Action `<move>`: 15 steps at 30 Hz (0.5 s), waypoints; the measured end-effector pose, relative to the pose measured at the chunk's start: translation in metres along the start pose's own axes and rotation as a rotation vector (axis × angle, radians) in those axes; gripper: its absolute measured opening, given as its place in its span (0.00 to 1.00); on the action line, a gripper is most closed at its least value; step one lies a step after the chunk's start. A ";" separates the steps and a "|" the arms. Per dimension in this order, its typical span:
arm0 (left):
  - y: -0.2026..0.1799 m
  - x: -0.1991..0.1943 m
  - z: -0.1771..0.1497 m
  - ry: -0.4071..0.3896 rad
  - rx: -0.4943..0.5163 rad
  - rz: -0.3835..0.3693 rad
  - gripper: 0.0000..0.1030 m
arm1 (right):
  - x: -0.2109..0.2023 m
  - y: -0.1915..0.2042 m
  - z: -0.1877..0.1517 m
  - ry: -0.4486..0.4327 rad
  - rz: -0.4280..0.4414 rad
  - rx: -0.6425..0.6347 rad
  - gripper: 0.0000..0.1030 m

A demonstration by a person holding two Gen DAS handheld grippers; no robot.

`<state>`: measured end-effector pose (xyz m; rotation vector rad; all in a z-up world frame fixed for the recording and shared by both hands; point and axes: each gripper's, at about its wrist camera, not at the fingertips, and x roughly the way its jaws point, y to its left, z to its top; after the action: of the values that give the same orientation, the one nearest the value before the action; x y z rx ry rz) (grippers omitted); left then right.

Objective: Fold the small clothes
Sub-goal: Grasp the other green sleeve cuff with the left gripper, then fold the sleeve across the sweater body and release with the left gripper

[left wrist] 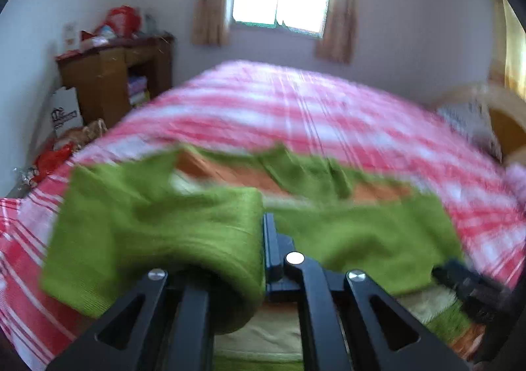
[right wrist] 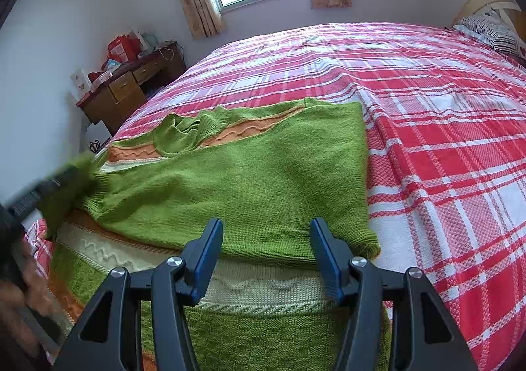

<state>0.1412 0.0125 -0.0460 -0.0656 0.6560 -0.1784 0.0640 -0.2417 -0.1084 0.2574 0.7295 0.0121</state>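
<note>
Showing first, left wrist view, blurred: left gripper (left wrist: 263, 239) with its fingers closed on a fold of the green knitted sweater (left wrist: 157, 226); the cloth drapes over the left finger and hides it. Sweater: green knit with orange and cream bands, spread ahead on the red-and-white plaid bedspread (left wrist: 296, 108).

Right wrist view: right gripper (right wrist: 267, 249), blue-padded fingers spread wide, holding nothing, poised just above the sweater (right wrist: 250, 180). One sleeve lies folded across the body; collar ahead to the left. Bedspread (right wrist: 443, 141) extends right. Left gripper (right wrist: 42, 190) at far left, clutching green cloth.
</note>
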 end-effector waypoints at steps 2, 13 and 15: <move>-0.013 0.010 -0.010 0.061 0.027 -0.001 0.06 | 0.000 0.000 0.000 -0.001 0.004 0.003 0.55; 0.019 -0.021 -0.031 0.112 -0.051 -0.075 0.82 | 0.002 0.002 0.000 0.003 -0.007 -0.005 0.55; 0.043 -0.039 -0.038 0.055 -0.121 -0.041 0.92 | 0.004 0.003 0.001 0.008 -0.014 -0.010 0.55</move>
<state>0.0936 0.0616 -0.0576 -0.1908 0.7199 -0.1808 0.0674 -0.2383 -0.1098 0.2434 0.7386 0.0036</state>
